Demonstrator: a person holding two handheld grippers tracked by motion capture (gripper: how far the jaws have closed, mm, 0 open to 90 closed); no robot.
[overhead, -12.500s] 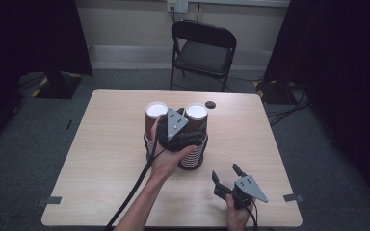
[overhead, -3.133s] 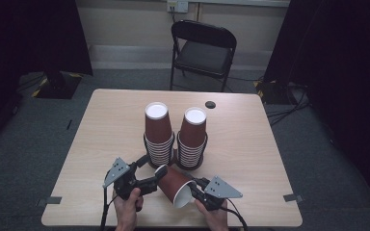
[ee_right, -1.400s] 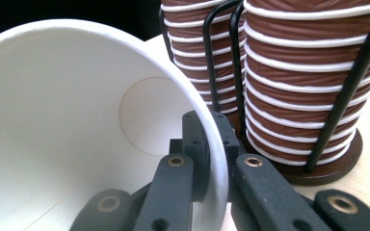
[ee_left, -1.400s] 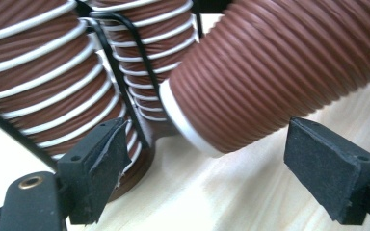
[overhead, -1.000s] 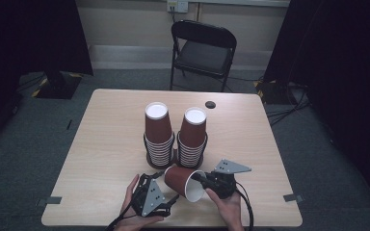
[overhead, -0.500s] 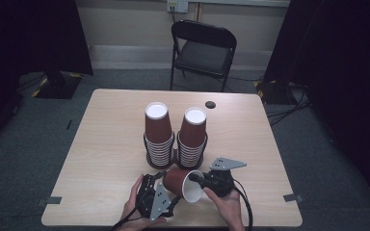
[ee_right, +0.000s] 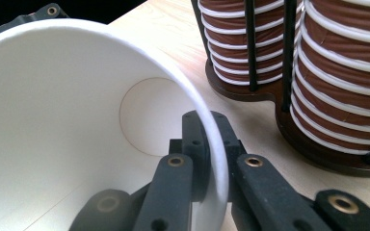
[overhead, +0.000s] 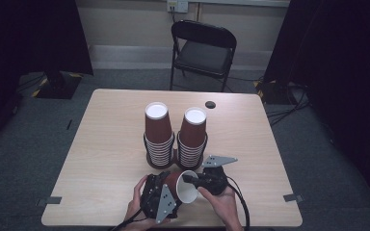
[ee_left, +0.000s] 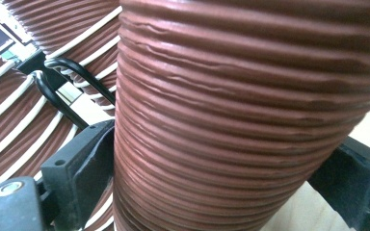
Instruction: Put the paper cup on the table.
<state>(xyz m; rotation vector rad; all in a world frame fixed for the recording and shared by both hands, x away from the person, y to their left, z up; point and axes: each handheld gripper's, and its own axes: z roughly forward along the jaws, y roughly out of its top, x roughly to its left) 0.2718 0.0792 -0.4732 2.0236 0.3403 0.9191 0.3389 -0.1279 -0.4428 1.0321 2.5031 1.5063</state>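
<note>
r claw pinches cup rim; l claw round cup body.

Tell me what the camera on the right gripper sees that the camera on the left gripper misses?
The right gripper view looks into the loose cup's white inside, with the right gripper pinching its rim, one jaw inside and one outside. It also takes in the dark wooden base under the cup stacks.

The left gripper view shows that cup's ribbed brown outside wall up close, between the jaws of the left gripper, which have just been opening.

Both show the loose cup, the stacked brown cups with white rims, the black rods that hold them, and some of the table.
</note>
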